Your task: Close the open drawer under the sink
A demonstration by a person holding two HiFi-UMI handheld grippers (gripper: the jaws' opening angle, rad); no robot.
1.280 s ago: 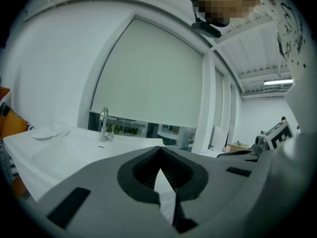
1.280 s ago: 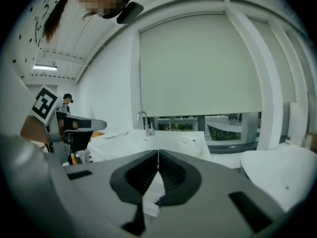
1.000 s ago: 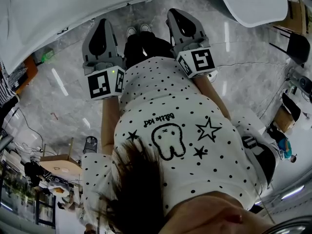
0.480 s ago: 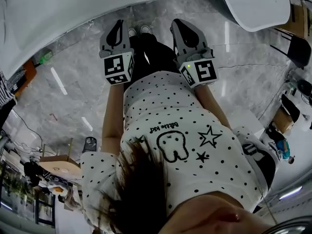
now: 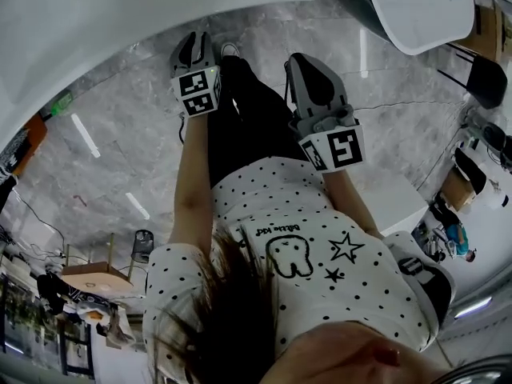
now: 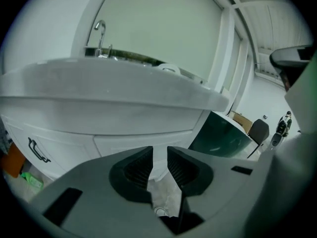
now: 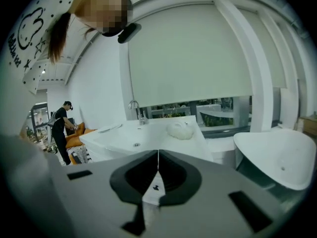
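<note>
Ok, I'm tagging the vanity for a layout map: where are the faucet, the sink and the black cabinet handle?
faucet [image 6: 101, 36], left gripper view, its upright stem.
sink [image 6: 124, 83], left gripper view, its front rim.
black cabinet handle [image 6: 37, 150], left gripper view, its middle.

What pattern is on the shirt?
The shirt is white with black dots; clearest in head view.

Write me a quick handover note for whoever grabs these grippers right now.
Left gripper: empty, jaws apart, just been opening, aimed at the cabinet front under the sink.
Right gripper: shut, empty.
Done: nothing yet; neither gripper touches the cabinet. Whether a drawer stands open is unclear from here.
To do: push the drawer shut.
</note>
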